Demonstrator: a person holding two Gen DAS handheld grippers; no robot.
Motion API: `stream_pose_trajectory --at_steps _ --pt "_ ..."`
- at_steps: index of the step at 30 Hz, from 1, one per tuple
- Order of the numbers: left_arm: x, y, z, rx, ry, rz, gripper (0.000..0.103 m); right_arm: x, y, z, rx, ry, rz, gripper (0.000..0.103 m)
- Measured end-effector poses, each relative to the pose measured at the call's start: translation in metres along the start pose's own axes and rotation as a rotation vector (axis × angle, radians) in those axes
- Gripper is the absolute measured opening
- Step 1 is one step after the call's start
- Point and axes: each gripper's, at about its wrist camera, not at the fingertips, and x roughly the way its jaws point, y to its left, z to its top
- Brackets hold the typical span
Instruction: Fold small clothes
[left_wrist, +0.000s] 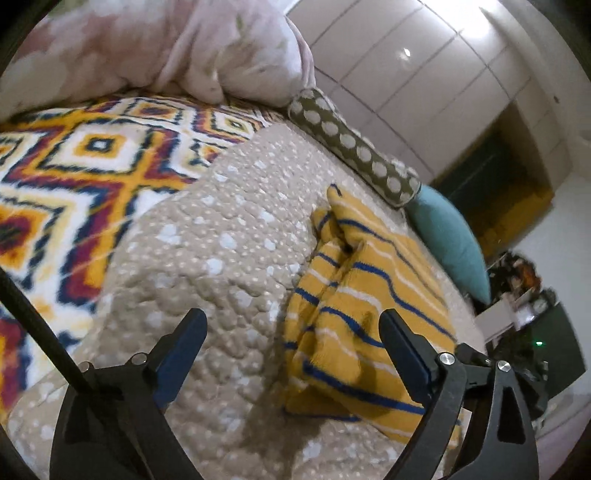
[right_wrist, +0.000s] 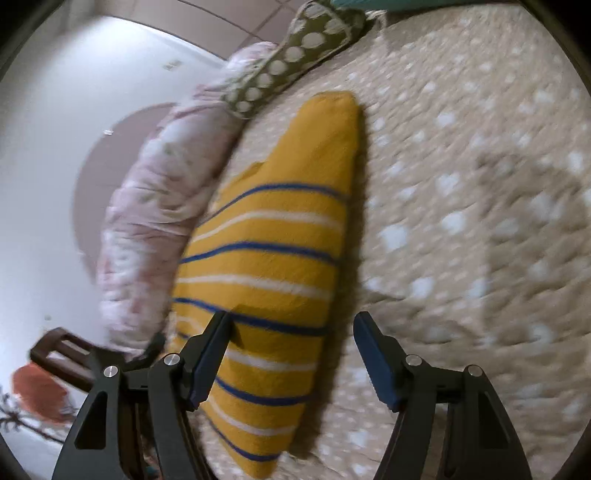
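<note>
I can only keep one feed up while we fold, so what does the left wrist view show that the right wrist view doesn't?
Only the left wrist view: the bright diamond-patterned blanket, the full teal pillow, the wardrobe doors, and the bunched, folded edge of the striped garment.

Only the right wrist view: the garment's plain yellow end and a dark wooden chair off the bed.

Both: the garment on the beige dotted quilt, the olive polka-dot bolster, the pink floral bedding, and each view's own gripper, left and right, open and holding nothing.
</note>
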Motion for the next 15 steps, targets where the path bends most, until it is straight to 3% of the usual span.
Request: stream_pose_trajectory --at_steps 3,5,6,8,9,10,12,15 --pt "0.010 -0.007 -0.002 0.026 0.026 0.049 0.093 0.015 0.010 -0.015 -0.043 0.006 0.051 0.075" --pt "0.014 -0.014 -0.001 0.035 0.046 0.048 0.088 0.023 0.022 -0.029 -0.113 -0.049 -0.017 0.075" --pt "0.018 -0.016 -0.001 0.032 0.065 0.037 0.081 0.025 0.026 -0.034 -0.138 -0.071 -0.049 0.074" --pt "0.027 -0.024 -0.002 0.023 0.115 0.033 0.046 0.028 0.030 -0.036 -0.144 -0.087 -0.098 0.064" --pt "0.030 -0.030 -0.003 0.016 0.134 0.012 0.038 0.028 0.031 -0.033 -0.138 -0.074 -0.108 0.052" --pt "0.031 -0.037 -0.004 0.006 0.151 0.006 0.036 0.026 0.032 -0.029 -0.135 -0.065 -0.094 0.042" --pt "0.026 -0.057 -0.010 0.012 0.153 0.006 0.036 0.008 0.036 -0.022 -0.160 -0.085 -0.078 0.036" --pt "0.017 -0.090 -0.027 0.051 0.177 -0.044 0.033 -0.034 0.041 -0.016 -0.221 -0.141 -0.092 0.034"
